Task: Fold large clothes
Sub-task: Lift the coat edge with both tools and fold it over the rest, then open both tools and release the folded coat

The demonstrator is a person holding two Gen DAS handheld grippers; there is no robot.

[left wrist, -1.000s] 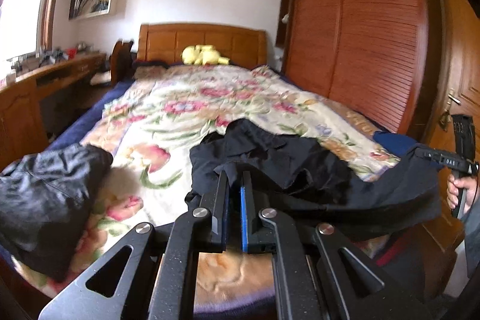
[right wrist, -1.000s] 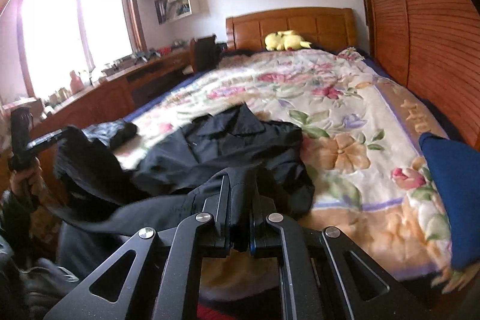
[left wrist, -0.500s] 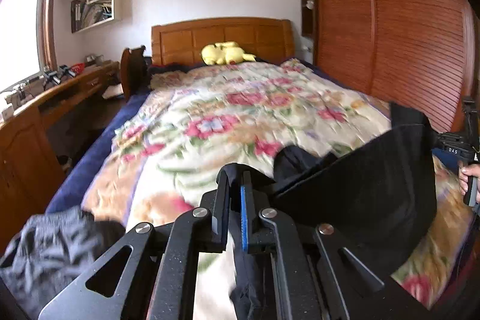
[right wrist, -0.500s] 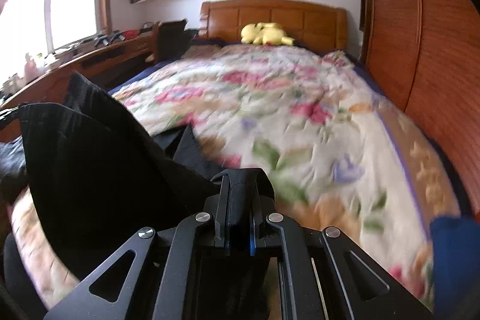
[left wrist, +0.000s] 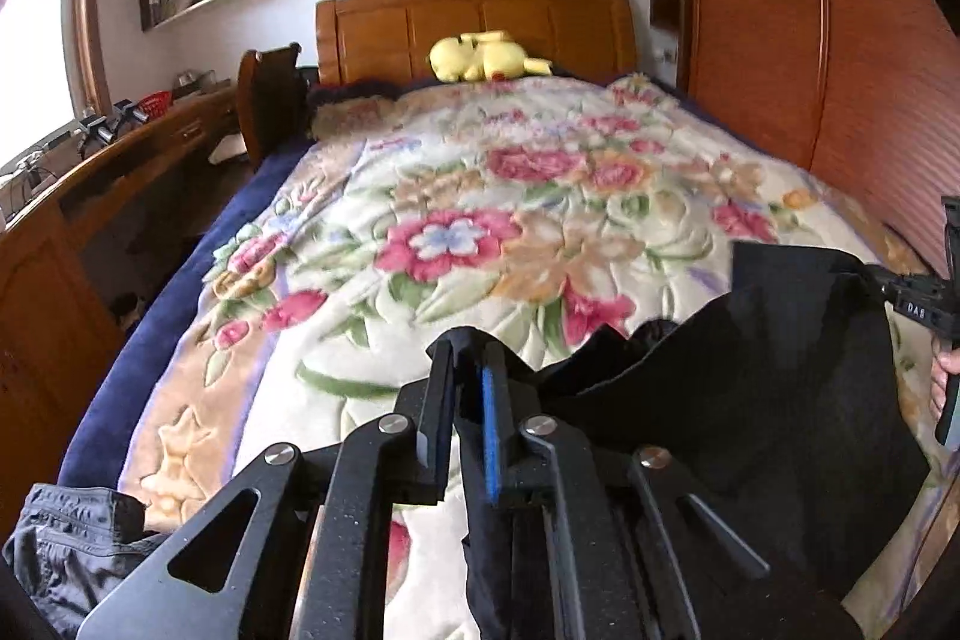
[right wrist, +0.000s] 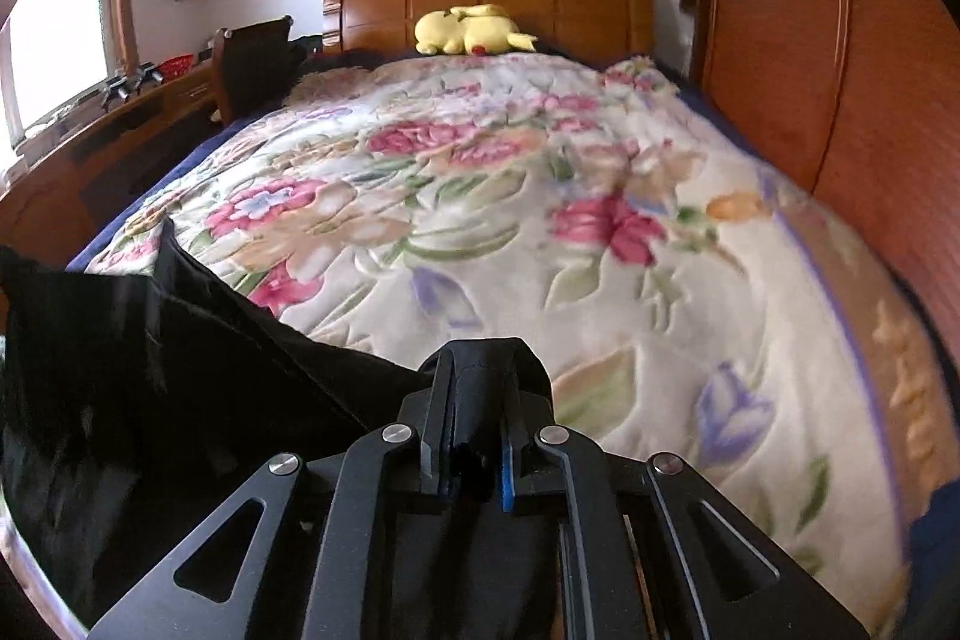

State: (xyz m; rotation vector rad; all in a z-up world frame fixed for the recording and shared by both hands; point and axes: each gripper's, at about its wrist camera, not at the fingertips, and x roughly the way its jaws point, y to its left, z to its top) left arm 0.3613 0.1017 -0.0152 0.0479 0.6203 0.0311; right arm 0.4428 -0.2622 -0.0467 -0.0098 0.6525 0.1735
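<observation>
Left wrist view: a bed [left wrist: 198,274] under a floral blanket [left wrist: 540,220] fills the room, wooden headboard [left wrist: 474,22] at the far end, a wardrobe [left wrist: 840,40] to the right. Across the near part of the blanket a black garment [left wrist: 750,370] is stretched between the two claws, lifted at its corners. The left claw [left wrist: 465,358] is easing apart, a fold of the black cloth between its fingers; the right claw [right wrist: 477,370] likewise loosens, cloth bunched between its pads. A grey garment [left wrist: 72,538] lies crumpled at the near left corner. A yellow plush toy [left wrist: 480,55] rests by the headboard
</observation>
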